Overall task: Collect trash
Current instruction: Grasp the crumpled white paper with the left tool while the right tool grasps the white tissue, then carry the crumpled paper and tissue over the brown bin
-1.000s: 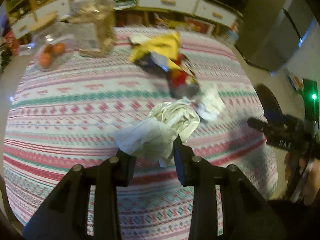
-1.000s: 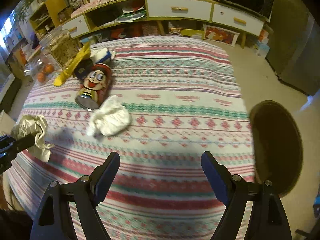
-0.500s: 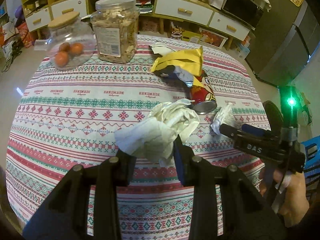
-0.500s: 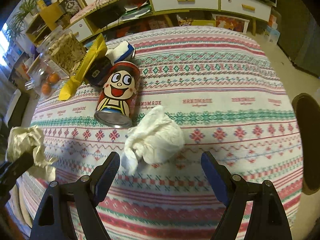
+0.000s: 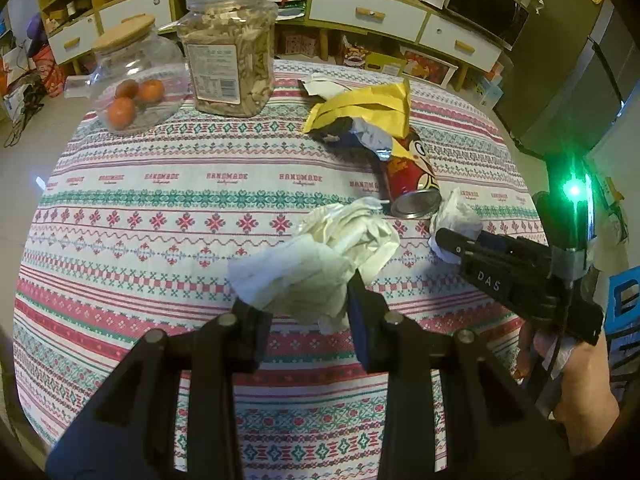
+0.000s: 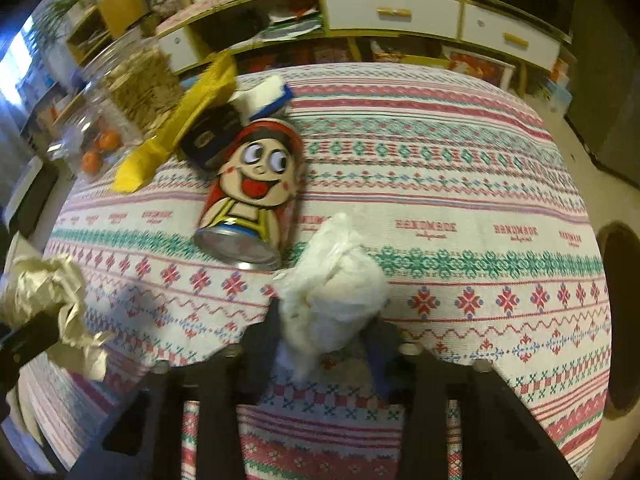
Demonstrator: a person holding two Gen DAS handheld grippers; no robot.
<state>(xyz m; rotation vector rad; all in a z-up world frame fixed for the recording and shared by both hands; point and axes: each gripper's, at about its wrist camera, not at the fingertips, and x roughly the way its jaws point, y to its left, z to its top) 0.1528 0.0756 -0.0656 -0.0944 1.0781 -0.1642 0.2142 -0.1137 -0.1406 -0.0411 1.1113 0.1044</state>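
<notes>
Living room, drawer cabinet (image 5: 368, 10) behind patterned surface (image 5: 160, 208). Left tool (image 5: 310, 306) clamped on crumpled beige paper (image 5: 320, 264), lifted above cloth. Right tool (image 6: 324, 340) narrow, closed around white tissue wad (image 6: 332, 296) on surface. Red cartoon can (image 6: 252, 196) lying just ahead-left of right tool, touching tissue. Yellow wrapper (image 5: 368, 108) beyond can. Two jars (image 5: 232, 48) far left.

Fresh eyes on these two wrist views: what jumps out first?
The red cartoon-face can lying on its side mid-table on the patterned tablecloth, open end toward the camera. Just in front of it, the right gripper closes around a crumpled white tissue. The left gripper holds a cream crumpled paper wad above the cloth.
</notes>
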